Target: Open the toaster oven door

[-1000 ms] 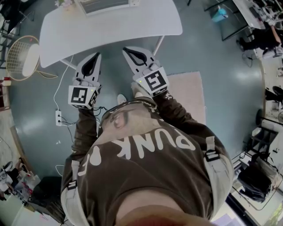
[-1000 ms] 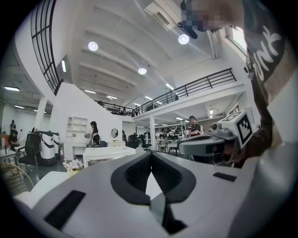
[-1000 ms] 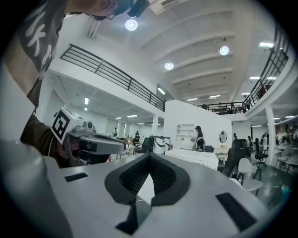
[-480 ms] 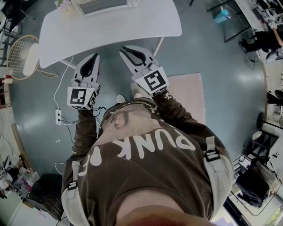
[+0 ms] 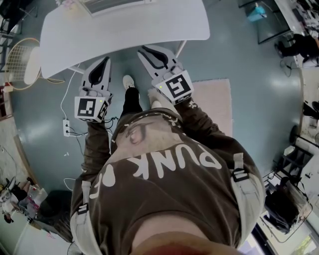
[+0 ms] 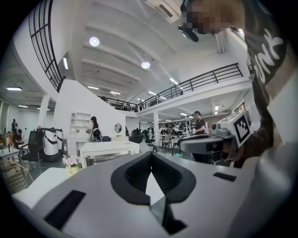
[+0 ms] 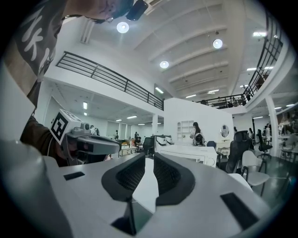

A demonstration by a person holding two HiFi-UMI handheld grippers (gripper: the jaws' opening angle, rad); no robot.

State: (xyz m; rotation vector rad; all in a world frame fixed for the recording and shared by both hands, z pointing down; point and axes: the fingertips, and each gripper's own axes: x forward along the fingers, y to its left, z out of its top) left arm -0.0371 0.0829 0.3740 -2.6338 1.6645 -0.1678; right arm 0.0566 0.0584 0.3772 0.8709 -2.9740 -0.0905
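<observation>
White and round-cornered, a bench (image 5: 164,22) fills the top of the head view, seen from steeply above. At its far edge, partly cut off by the frame, sits a white and silver box-shaped toaster oven (image 5: 117,5); in the left gripper view it faces the camera with its front door apparently closed, and a small bunch of pink flowers (image 6: 71,161) stands just beside it. A person in a brown top with white lettering (image 5: 164,169) stands at the near side of the bench, holding a grey two-jaw gripper in each hand, each bearing a cube with black square markers. The left gripper (image 5: 105,60) points level toward the bench, its tips at the near edge and its jaws closed together with nothing between them. The right gripper (image 5: 145,50) lies alongside, also at the near edge; its jaws have just been opening and stand a narrow gap apart, empty. Both grippers are well apart from the toaster oven. Below them, on the blue-grey floor (image 5: 249,74), are a pale pink rectangular rug (image 5: 214,99), one white shoe (image 5: 128,81) and a white power strip (image 5: 66,127).
</observation>
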